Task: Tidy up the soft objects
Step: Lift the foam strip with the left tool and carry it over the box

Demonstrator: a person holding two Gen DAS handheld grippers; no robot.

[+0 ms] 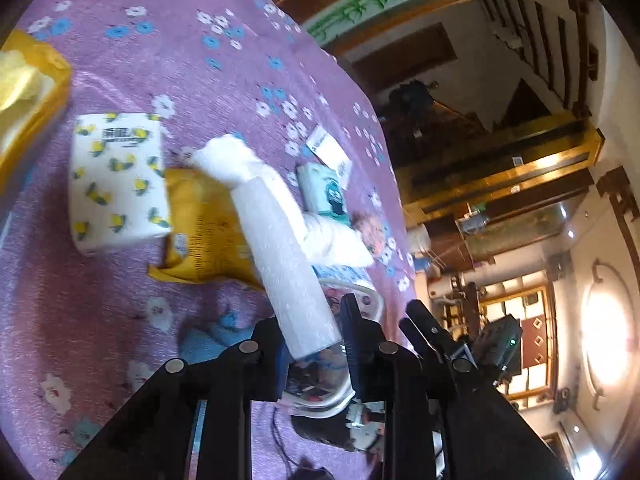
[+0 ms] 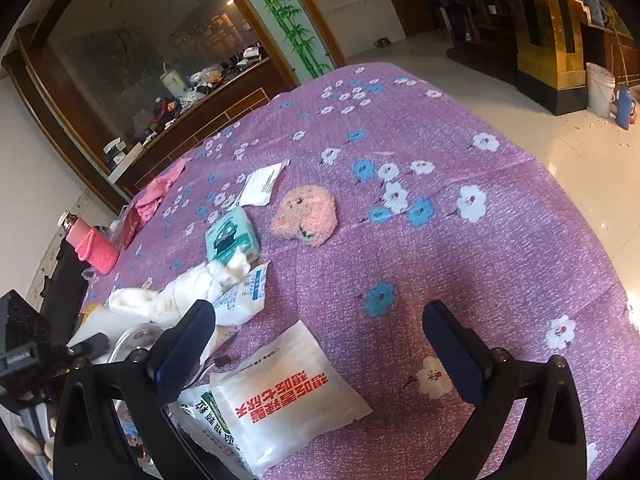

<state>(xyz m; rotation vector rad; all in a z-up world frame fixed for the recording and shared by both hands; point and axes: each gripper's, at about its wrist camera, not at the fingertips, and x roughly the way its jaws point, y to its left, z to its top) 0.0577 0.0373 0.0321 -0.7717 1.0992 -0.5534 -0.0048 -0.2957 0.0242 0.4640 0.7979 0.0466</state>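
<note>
Carrying step: left gripper (image 1: 312, 332) clamped on roll (image 1: 280, 240), lifted over cloth (image 1: 120, 300). Right gripper (image 2: 320, 344) apart, empty, above white pouch (image 2: 288, 396). Farther: tissue pack (image 1: 116, 184), teal pack (image 2: 232, 240), plush (image 2: 306, 214). Next, probably: place roll by tissue pack, release.

The purple flowered cloth (image 2: 460, 264) lay under the right claw (image 2: 318, 312) and ran on ahead of it. Past the cloth's far edge, ahead and to the claw's left, stood a glass-fronted wooden cabinet (image 2: 132, 60) with a cluttered ledge, a white cup (image 2: 173, 82) among the clutter. Next to it was a panel painted with green bamboo (image 2: 288, 16). Far off to the claw's right, a white bucket (image 2: 600, 90) sat on the pale tiled floor (image 2: 580, 168), a blue bottle (image 2: 624, 106) just beside it.
</note>
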